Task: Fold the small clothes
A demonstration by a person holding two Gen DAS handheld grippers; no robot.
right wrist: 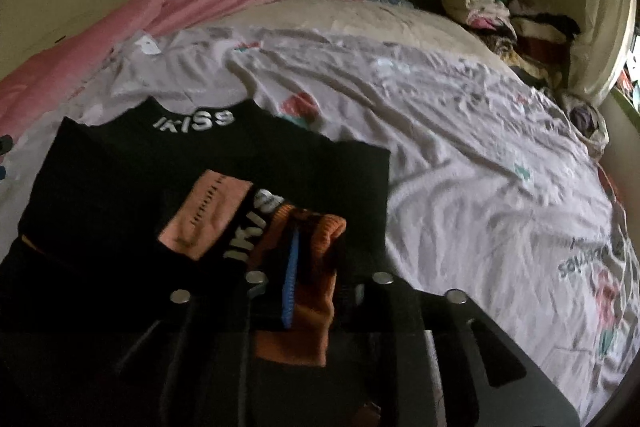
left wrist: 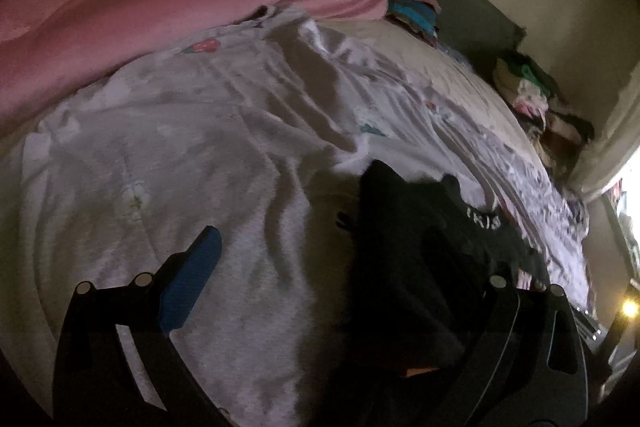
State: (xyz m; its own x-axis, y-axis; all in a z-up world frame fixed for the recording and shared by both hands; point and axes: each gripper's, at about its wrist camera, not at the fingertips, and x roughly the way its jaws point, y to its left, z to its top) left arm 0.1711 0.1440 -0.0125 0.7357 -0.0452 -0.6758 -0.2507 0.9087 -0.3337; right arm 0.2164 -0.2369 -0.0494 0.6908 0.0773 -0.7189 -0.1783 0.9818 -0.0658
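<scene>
**Black garment on the bed, both grippers low over it**

The black garment (right wrist: 168, 163) with white lettering lies lower left in the right wrist view, on the pale printed bedsheet (right wrist: 460, 155). The right gripper (right wrist: 316, 267) stands narrowly apart around an orange-and-black fold. The left gripper (left wrist: 340, 259) stands wide open beside the cloth.

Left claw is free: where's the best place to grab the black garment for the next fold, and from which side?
Judging by its pose, take the black garment at its far corner, coming in from the bare sheet side; that edge lies flat and exposed, while the near part sits under the claw frame.
</scene>
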